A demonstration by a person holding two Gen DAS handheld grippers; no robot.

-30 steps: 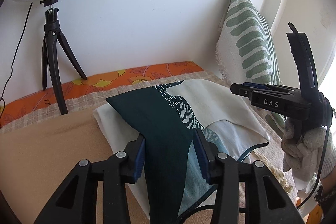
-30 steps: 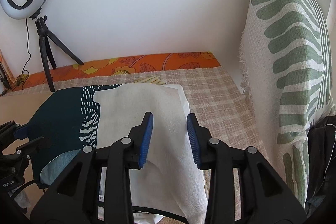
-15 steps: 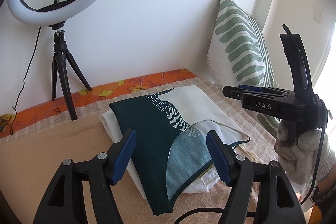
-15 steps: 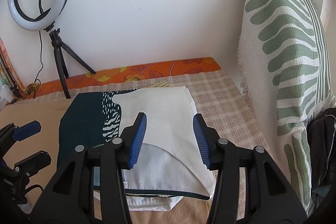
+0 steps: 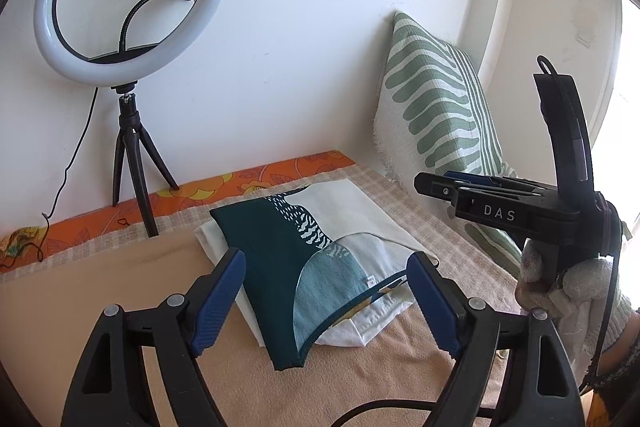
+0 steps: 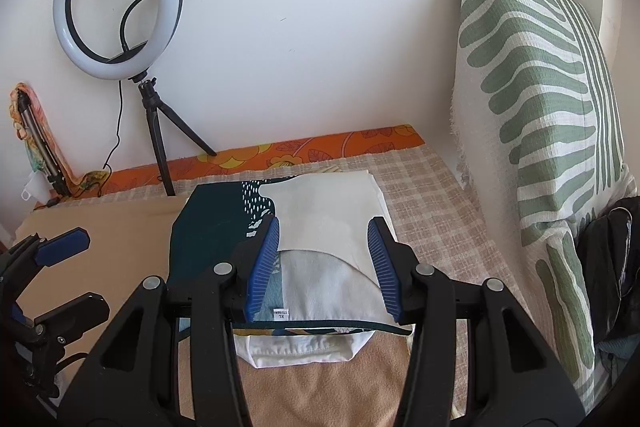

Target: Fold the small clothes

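Note:
A folded garment (image 5: 316, 247) (image 6: 320, 223) in dark teal, cream and light blue lies flat on a folded white piece (image 5: 372, 319) (image 6: 296, 347) on the tan blanket. My left gripper (image 5: 326, 301) hovers above its near edge with its jaws opening wide and nothing between them. My right gripper (image 6: 324, 267) hangs above the cream half, open, pads clear of the cloth. In the left wrist view the right gripper (image 5: 452, 183) shows side-on at the right, held by a gloved hand (image 5: 568, 279). The left gripper (image 6: 56, 271) appears at the left edge of the right wrist view.
A ring light on a black tripod (image 5: 132, 147) (image 6: 156, 135) stands against the white wall at the back left. A green-and-white leaf-pattern cushion (image 5: 436, 115) (image 6: 540, 107) leans at the right. An orange floral cloth (image 6: 320, 151) and a checked cloth (image 6: 432, 211) cover the back.
Both grippers have lifted up and drawn back from the garment. The left jaws, which stood on either side of the teal fold, have spread wide; the right jaws widened a little.

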